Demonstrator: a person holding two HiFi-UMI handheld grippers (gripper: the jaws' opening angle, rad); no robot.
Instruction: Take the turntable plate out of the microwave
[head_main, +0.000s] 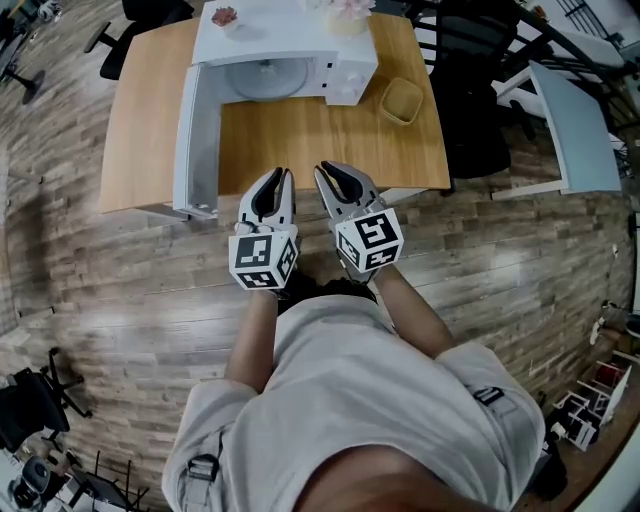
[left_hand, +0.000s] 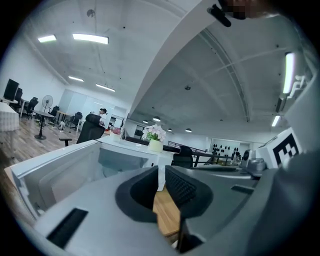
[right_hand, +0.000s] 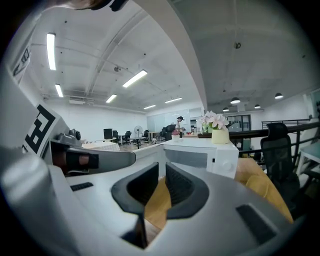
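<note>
Approach stage. Left gripper (head_main: 281, 176) and right gripper (head_main: 327, 170) hover at the table (head_main: 140, 120) edge, jaws barely apart and empty. The turntable plate (head_main: 268, 78) sits inside the open microwave (head_main: 285, 35) at 12 o'clock. Next I'd reach in.

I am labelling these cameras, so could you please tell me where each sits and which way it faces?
Head view: on the person's head, facing steeply down at table and open microwave; torso, forearms, left gripper, right gripper show.
Left gripper view: on the left gripper, facing the microwave along its slightly parted, empty jaws; right gripper's marker cube shows.
Right gripper view: likewise on the right gripper; left gripper's marker cube shows.
Shared: all three show the microwave.
</note>
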